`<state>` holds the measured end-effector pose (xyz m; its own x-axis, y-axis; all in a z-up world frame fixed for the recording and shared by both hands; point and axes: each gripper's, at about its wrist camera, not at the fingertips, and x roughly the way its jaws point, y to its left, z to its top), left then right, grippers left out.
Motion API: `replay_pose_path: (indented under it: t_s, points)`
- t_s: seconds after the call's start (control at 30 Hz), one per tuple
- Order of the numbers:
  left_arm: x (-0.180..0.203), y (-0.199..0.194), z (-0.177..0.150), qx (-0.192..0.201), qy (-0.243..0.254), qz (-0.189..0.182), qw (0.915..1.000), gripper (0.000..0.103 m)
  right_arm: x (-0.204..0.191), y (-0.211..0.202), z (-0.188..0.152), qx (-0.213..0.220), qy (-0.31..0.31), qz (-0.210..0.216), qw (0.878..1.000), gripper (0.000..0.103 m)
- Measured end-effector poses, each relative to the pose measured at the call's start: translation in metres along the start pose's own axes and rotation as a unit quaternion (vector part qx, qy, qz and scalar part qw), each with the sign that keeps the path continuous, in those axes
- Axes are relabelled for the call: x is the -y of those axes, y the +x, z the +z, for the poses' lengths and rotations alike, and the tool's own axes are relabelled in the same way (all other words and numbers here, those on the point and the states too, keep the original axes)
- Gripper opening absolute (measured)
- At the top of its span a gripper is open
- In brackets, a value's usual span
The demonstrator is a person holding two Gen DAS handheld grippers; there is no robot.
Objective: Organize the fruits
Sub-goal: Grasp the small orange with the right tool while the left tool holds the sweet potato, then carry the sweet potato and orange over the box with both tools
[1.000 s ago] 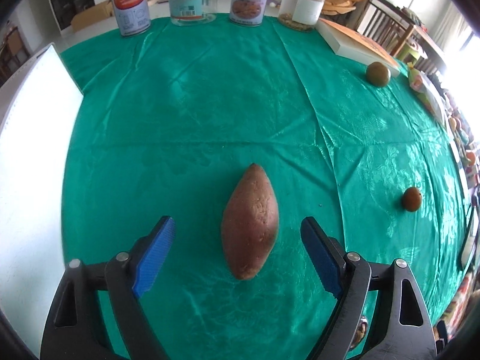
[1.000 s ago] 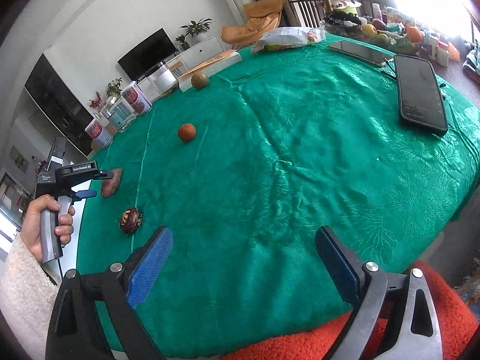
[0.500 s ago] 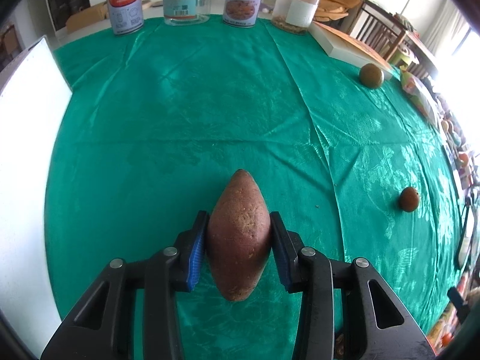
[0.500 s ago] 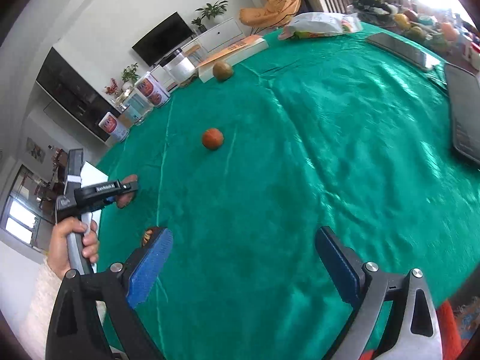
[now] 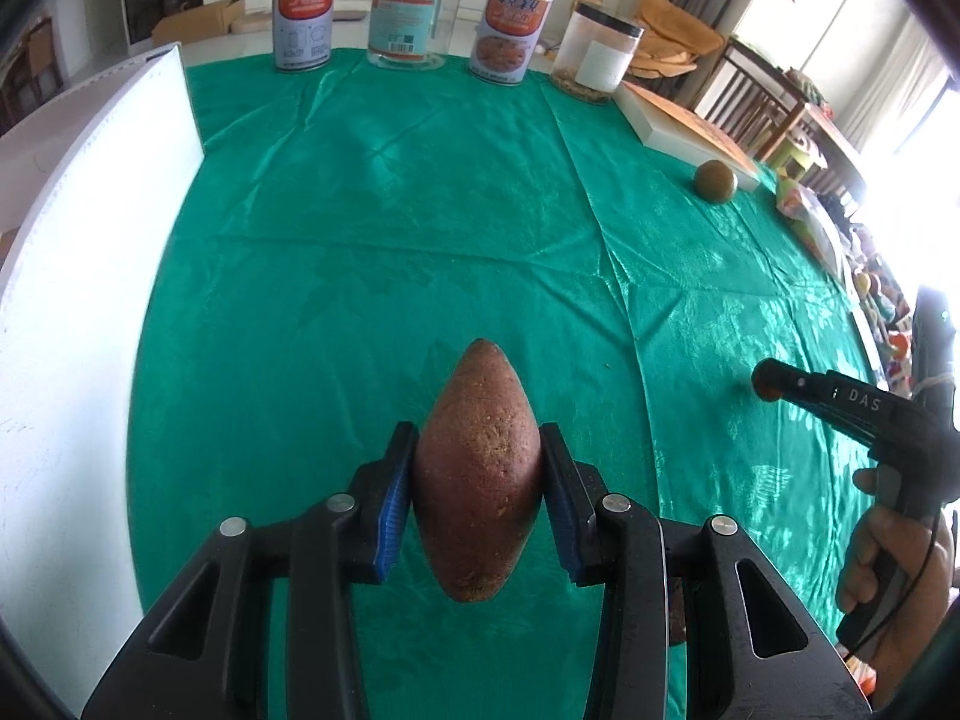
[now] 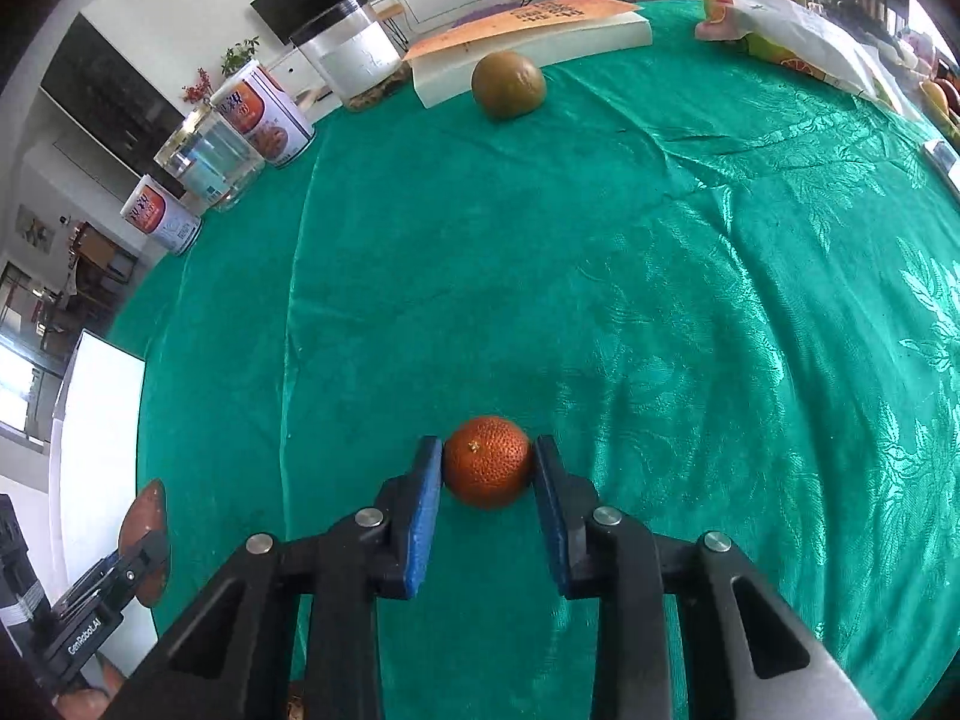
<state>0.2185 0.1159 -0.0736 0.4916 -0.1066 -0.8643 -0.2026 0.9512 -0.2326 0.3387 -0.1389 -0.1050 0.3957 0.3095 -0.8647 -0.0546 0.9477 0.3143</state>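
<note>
My left gripper (image 5: 477, 498) is shut on a reddish-brown sweet potato (image 5: 477, 474) and holds it above the green tablecloth (image 5: 390, 228). My right gripper (image 6: 487, 480) has its blue pads against both sides of a small orange tangerine (image 6: 487, 469) resting on the cloth. The right gripper also shows at the right of the left wrist view (image 5: 840, 402). The sweet potato shows at the left edge of the right wrist view (image 6: 143, 525). A green-brown round fruit (image 6: 508, 84) lies at the back by a flat box.
A white tray (image 5: 78, 300) lies along the table's left edge. Two cans (image 5: 510, 36), a clear jar (image 5: 414, 18) and a plastic tub (image 5: 600, 51) stand at the back. A flat box (image 6: 540, 30) and a bag (image 6: 798, 42) lie at the far right.
My left gripper lifted the sweet potato higher off the cloth. My right gripper moved forward across the table to the tangerine and closed on it.
</note>
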Motion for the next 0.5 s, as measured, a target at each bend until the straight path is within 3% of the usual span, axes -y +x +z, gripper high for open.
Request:
replay_pose_path:
  t_s: [0.13,0.27,0.4,0.5]
  points:
    - [0.004,-0.033,-0.013,0.021,0.001,-0.035,0.9992,0.041,-0.013,-0.036,-0.015,0.024,-0.018,0.032,0.999,0.030]
    - [0.006,-0.101,-0.038,0.046,0.006,-0.109,0.9929,0.041,-0.057,-0.086,-0.043,0.036,-0.055,0.101,0.993,0.030]
    - [-0.013,-0.185,-0.062,0.090,0.013,-0.155,0.9837,0.041,-0.130,-0.125,-0.077,0.030,-0.105,0.195,0.975,0.030]
    - [-0.053,-0.232,-0.072,0.120,-0.003,-0.141,0.9827,0.041,-0.193,-0.140,-0.107,0.014,-0.155,0.250,0.956,0.030]
